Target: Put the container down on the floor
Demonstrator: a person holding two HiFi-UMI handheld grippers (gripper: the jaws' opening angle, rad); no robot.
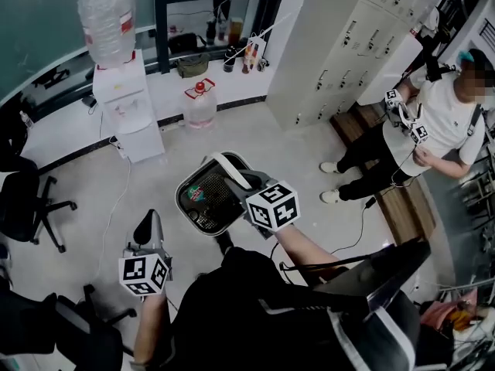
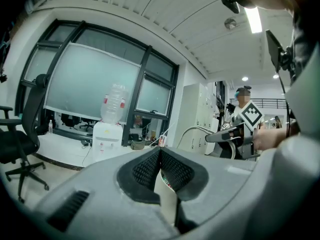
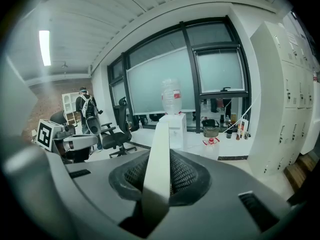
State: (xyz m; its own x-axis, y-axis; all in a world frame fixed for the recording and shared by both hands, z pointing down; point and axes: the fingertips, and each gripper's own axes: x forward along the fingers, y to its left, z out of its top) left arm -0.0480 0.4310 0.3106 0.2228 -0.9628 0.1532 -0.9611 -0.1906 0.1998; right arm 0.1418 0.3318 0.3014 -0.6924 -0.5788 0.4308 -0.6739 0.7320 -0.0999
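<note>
Though in right gripper (image 3: 159, 170), container (image 1: 203, 198) partly hidden.

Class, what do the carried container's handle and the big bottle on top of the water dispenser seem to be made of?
Handle: probably plastic, with a matte white finish. It shows as a flat, smooth, even band with no weave or grain.
Bottle: clear plastic, slightly glossy. You can see through it, and its walls are ribbed and catch highlights.
</note>
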